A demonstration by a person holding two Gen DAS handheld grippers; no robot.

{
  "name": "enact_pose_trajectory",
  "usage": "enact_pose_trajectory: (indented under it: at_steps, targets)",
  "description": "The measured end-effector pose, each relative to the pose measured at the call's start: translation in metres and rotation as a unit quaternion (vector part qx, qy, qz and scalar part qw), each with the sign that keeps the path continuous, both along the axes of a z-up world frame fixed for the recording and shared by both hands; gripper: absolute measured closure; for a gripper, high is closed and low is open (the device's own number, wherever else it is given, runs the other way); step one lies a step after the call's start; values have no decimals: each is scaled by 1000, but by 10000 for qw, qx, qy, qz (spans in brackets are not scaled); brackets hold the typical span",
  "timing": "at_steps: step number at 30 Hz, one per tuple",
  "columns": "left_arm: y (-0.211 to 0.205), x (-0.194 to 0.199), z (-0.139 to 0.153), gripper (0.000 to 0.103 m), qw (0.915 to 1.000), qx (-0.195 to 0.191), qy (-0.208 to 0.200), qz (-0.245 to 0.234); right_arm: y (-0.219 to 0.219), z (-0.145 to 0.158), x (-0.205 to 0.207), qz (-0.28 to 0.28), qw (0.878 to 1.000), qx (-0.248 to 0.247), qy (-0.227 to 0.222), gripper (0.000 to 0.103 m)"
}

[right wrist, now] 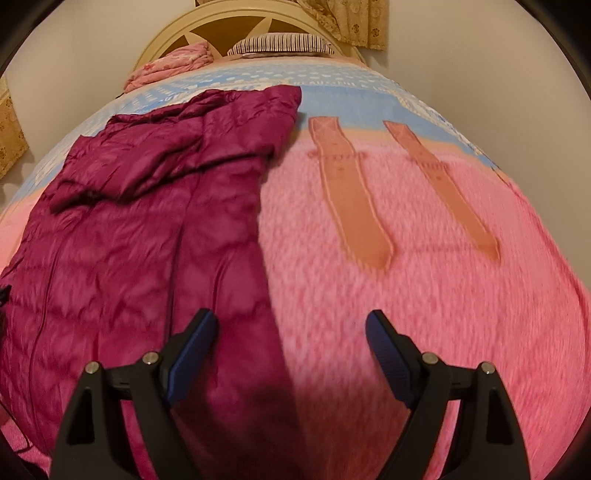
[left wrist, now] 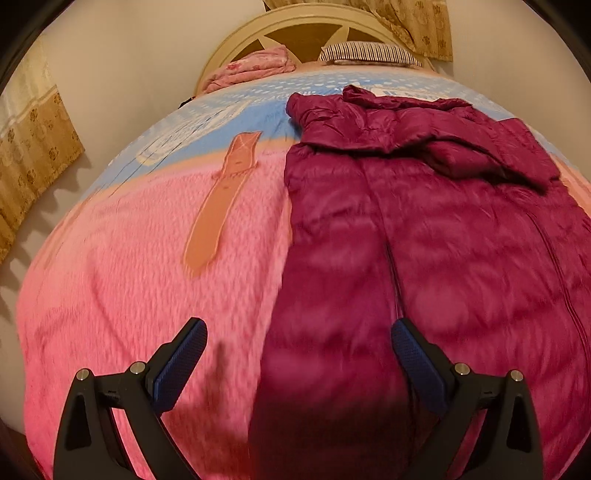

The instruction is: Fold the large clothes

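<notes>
Left wrist view: magenta quilted down coat (left wrist: pixel 424 229) lying flat along the bed (left wrist: pixel 110 295), which is covered by a fuzzy pink blanket, collar toward the cream headboard (left wrist: pixel 295 29); left gripper (left wrist: pixel 299 332) wide, empty, above the coat's hem edge. Right wrist view: right gripper (right wrist: pixel 291 325) likewise wide, empty, over the coat's opposite side edge.

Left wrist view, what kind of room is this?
Most likely a bedroom: a bed under a pink blanket, a curved headboard with a striped pillow, and curtains along the wall.
</notes>
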State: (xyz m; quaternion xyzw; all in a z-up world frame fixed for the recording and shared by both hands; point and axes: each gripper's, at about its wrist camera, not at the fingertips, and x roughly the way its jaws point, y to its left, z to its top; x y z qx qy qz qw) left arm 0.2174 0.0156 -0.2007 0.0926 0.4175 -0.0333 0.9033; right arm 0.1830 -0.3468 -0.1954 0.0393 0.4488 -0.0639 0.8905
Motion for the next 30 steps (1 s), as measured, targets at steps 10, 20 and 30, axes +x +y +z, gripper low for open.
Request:
enact_pose_trajectory:
  at_steps: [10,20,30]
  targets:
    - [12,-50,-4,3,9996,-256,-60,-74,17,-7,-55,-43,9997,-5,-223,18]
    - [-1,-79,6,91,9980,-273,-45,-561,36,-2,-80,337,9987,300,-230,92]
    - [23,-129,104,97,9888,-557,-1088,-850,32,62,-133,450,9898,561,-1229,97]
